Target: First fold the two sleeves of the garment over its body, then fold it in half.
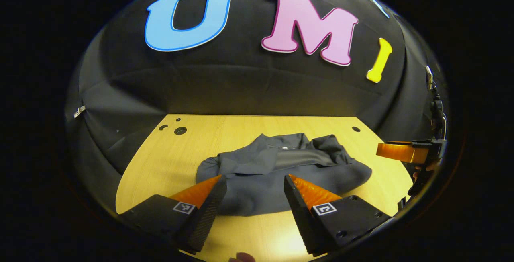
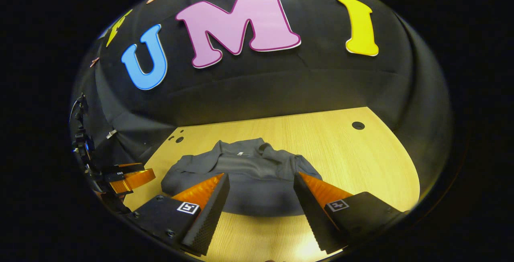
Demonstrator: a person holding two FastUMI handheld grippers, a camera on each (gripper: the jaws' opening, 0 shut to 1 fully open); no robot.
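Garment (image 1: 277,173) lies bunched on table (image 1: 168,161), collar toward wall.

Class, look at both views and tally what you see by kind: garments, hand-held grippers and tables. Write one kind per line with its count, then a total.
Garments: 1, the dark grey garment lying on the table.
Hand-held grippers: 2, the left hand-held gripper and the right hand-held gripper, both with fingers apart.
Tables: 1, the wooden table.
Total: 4
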